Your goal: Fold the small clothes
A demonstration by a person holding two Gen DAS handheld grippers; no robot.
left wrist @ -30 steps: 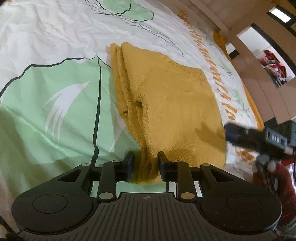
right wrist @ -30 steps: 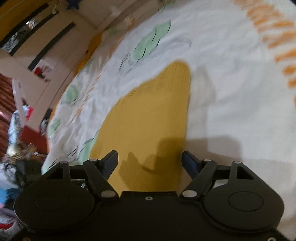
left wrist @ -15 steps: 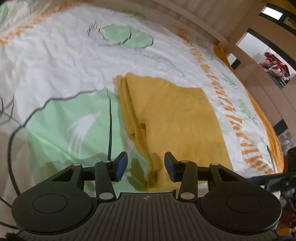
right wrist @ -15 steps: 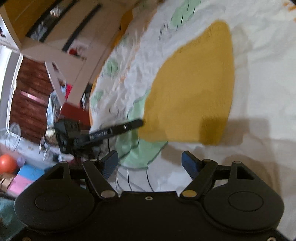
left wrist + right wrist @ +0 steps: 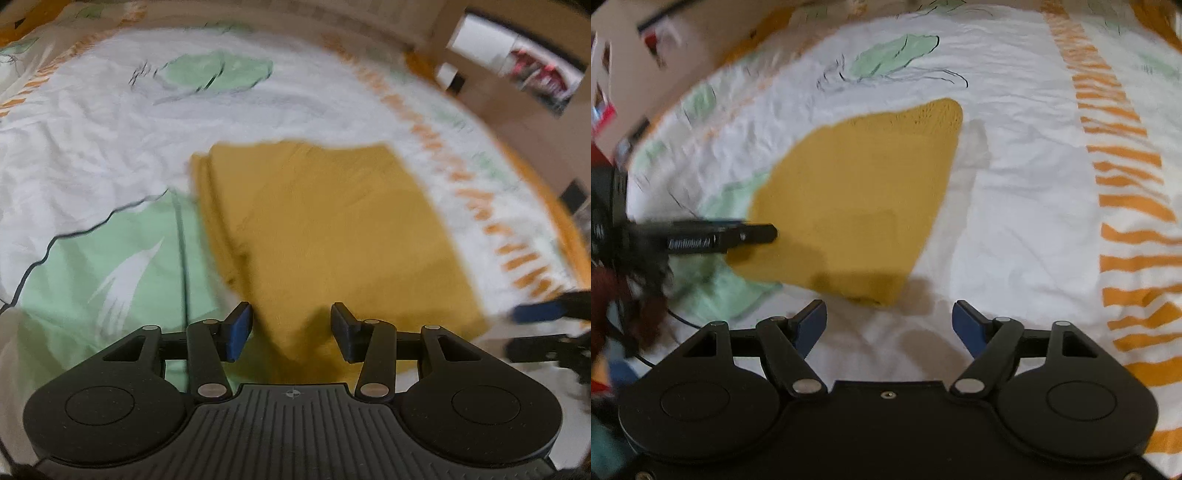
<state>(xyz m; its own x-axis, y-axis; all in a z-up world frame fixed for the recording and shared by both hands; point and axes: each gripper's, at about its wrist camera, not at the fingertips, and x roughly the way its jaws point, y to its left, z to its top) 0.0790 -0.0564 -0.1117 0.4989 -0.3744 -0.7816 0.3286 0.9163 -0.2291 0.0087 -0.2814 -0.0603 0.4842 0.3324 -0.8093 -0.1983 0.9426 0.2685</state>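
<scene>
Lying folded on bedsheet (image 5: pixel 92 129): yellow garment (image 5: pixel 332 229) (blurred); left tongs (image 5: pixel 291 332), right tongs (image 5: pixel 889 325) spread, empty.

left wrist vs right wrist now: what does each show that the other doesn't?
Left wrist only: the stacked fold layers along the edge of the folded yellow knit garment, and the large green leaf print beside it. Right wrist only: the garment's whole outline, and the left gripper side-on at its edge. Both: the garment lying on the printed bedsheet, and open jaws holding nothing.

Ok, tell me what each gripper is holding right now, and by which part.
Nothing is held. The left gripper and right gripper are both open, clear of the folded yellow garment lying on the bedsheet.
</scene>
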